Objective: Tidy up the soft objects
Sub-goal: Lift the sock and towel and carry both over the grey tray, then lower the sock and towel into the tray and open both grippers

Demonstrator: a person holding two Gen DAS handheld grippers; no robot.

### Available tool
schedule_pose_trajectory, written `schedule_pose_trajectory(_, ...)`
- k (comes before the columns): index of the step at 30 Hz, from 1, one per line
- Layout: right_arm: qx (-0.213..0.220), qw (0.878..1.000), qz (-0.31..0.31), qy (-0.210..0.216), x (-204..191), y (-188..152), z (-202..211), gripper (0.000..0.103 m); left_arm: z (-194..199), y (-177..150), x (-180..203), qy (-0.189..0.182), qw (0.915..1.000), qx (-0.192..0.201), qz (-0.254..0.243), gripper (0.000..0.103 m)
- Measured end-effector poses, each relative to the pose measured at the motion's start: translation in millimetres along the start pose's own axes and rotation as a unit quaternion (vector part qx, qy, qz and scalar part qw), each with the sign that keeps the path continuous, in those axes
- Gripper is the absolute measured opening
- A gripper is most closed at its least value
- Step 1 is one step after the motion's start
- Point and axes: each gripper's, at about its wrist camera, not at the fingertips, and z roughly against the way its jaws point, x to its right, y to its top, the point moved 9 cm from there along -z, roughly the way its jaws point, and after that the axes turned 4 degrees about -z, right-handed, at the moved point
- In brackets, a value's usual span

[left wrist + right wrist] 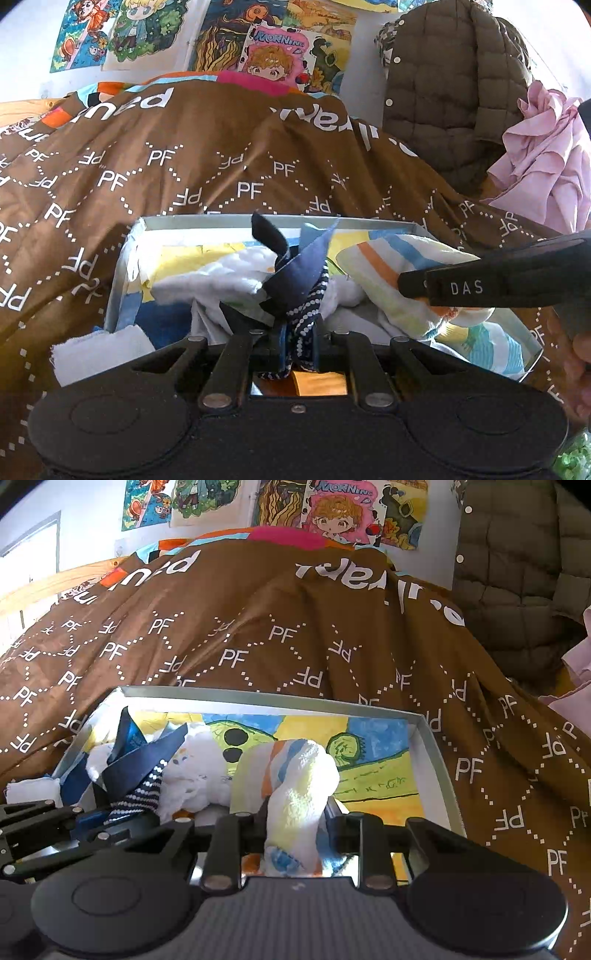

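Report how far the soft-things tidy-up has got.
Partly done. A white fluffy cloth already lies in the box on the bed. In hand: the left gripper is shut on a navy cloth, and the right gripper is shut on a striped sock, both over the box. Left: a pink garment still lies outside it.

The brown bedcover [332,657] is smooth cloth with a soft shine. The striped sock [295,786] looks fluffy and matt. The navy cloth [303,273] is flat woven fabric. The box [436,760] has thin matt cardboard-like walls. Both tools are matt black plastic.
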Motion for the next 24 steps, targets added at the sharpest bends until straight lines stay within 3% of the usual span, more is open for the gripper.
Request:
schedule_pose_trajectory(16,0.005,1.000,-0.021,-0.006,7.3,-7.2,-2.4,0.038,-2.2,-4.7,-2.2,-0.019,0.9997,0.000,0.017,0.016)
schedule_pose_trajectory(24,0.013,1.000,-0.027,-0.003,9.1,-6.3,1.2,0.047,-4.1,-3.8,-1.0,-0.018,0.9997,-0.005,0.016,0.018)
